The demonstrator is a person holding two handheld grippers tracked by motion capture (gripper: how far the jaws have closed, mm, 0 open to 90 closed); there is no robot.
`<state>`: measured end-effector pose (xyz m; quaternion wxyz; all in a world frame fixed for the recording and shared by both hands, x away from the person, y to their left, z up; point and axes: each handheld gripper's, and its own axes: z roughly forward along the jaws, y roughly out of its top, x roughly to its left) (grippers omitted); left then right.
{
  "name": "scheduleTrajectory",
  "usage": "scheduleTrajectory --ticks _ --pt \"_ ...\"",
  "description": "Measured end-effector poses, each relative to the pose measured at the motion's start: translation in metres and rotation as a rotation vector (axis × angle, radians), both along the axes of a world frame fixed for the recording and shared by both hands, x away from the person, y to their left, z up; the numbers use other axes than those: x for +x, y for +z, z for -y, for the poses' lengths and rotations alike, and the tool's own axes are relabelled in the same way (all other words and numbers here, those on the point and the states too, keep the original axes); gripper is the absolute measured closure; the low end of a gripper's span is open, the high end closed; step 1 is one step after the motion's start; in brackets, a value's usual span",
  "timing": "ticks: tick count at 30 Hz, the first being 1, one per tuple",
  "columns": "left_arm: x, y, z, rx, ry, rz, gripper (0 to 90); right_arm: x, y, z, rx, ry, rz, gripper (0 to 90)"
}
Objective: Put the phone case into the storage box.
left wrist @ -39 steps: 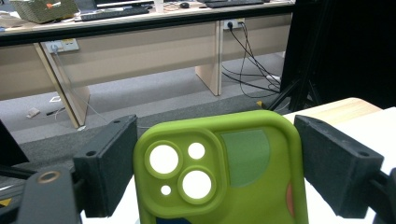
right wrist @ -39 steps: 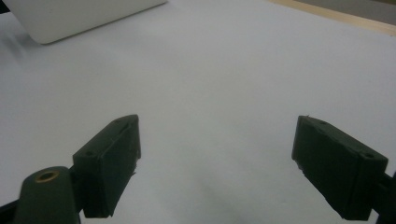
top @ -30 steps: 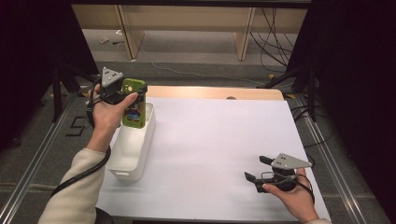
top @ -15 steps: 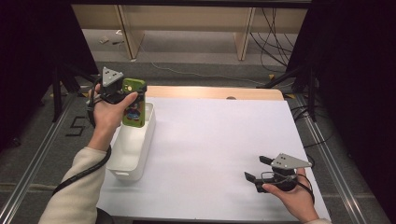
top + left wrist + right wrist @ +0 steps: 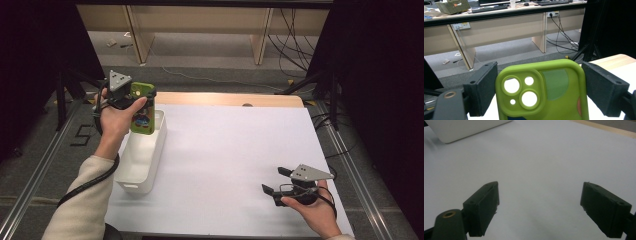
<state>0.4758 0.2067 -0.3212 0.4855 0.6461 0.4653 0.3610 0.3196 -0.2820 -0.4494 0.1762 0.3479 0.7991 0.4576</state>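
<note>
High view: nearest, the right gripper [image 5: 276,186] rests low on the white counter [image 5: 230,150] in the person's right hand [image 5: 312,212], jaws apart and empty. Farther left, the left gripper [image 5: 141,95] is raised over the far end of a white bin [image 5: 142,155], jaws clamped on a green phone case [image 5: 541,92].

Green phone case [image 5: 141,109] upright btwn left tool [image 5: 134,98] jaws, above white bin [image 5: 142,155].
</note>
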Motion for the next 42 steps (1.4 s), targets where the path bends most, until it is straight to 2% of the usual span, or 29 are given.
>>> scheduleTrajectory --ticks 42 --pt "0.015 -0.006 0.000 -0.009 0.009 -0.013 16.1 0.000 0.000 0.000 -0.001 -0.001 0.000 16.4"
